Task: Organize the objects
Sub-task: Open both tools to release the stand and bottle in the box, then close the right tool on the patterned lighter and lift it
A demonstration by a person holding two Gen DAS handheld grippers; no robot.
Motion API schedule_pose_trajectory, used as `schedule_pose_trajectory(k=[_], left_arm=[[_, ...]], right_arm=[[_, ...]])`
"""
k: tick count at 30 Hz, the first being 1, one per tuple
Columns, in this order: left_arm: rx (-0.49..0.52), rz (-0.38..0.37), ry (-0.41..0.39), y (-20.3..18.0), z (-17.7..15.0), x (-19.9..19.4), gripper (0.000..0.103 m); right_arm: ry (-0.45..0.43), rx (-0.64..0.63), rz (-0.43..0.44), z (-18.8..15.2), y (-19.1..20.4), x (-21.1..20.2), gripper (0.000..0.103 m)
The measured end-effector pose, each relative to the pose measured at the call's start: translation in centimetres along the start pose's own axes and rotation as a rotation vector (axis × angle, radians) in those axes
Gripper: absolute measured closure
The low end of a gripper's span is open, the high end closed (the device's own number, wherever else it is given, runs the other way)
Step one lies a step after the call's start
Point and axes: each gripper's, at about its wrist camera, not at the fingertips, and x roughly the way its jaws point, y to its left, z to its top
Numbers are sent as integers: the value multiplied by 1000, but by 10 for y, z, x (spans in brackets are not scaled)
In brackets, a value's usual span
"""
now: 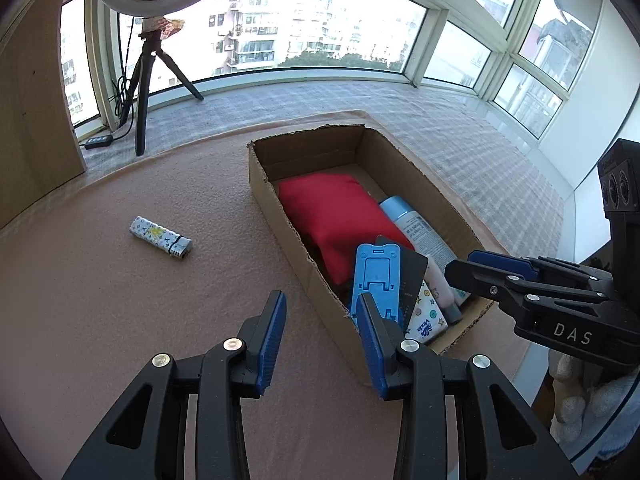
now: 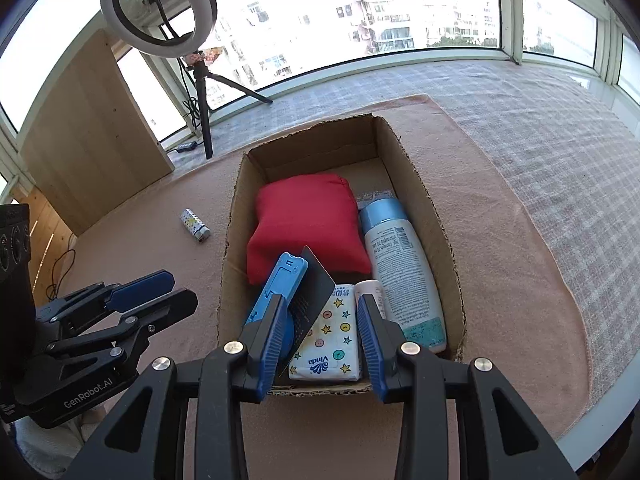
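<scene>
left wrist view: the left gripper (image 1: 320,328) fills the 6 o'clock foreground, its blue-padded fingers spread apart with nothing between them, over the pink mat (image 1: 120,300). a cardboard box (image 1: 280,204) stands open on the mat from centre toward 4 o'clock. inside it, a red cloth bundle (image 1: 336,212) occupies the far half; a white bottle with a pale blue cap (image 1: 416,228) lies along the 3 o'clock wall; a blue phone stand (image 1: 376,272) leans upright at the near end with a dark card (image 1: 412,276) just behind it. a patterned tissue pack (image 1: 426,316) and a small pinkish tube (image 1: 440,284) sit at the near corner. a patterned lighter (image 1: 160,237) lies on the mat at 9 o'clock, well apart from the box. the right gripper (image 1: 480,268) enters at 3 o'clock over the box's near corner, held by a gloved hand (image 1: 580,400); its fingers appear close together, though whether they touch cannot be told here.

right wrist view: the right gripper (image 2: 320,328) at 6 o'clock hangs spread above the box's near end, empty, with the tissue pack (image 2: 332,340) showing below the gap. the lighter (image 2: 195,226) lies at 10 o'clock on the mat. a ring light on a tripod (image 2: 158,12) stands at 11 o'clock by the window (image 2: 360,8).
</scene>
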Motion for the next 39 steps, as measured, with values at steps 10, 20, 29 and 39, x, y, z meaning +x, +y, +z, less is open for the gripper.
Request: schedule_pose_trajectory(k=[10, 20, 29, 39], left_arm=[[-105, 110, -19, 70, -21, -30, 45], [-191, 164, -30, 126, -41, -58, 38], [-256, 198, -38, 167, -60, -79, 38], [-361, 251, -37, 214, -90, -103, 38]], right_arm=[[3, -70, 58, 9, 57, 13, 55], [8, -138, 97, 25, 111, 30, 49], [72, -188, 155, 48, 156, 71, 49], [180, -219, 162, 86, 186, 145, 49]])
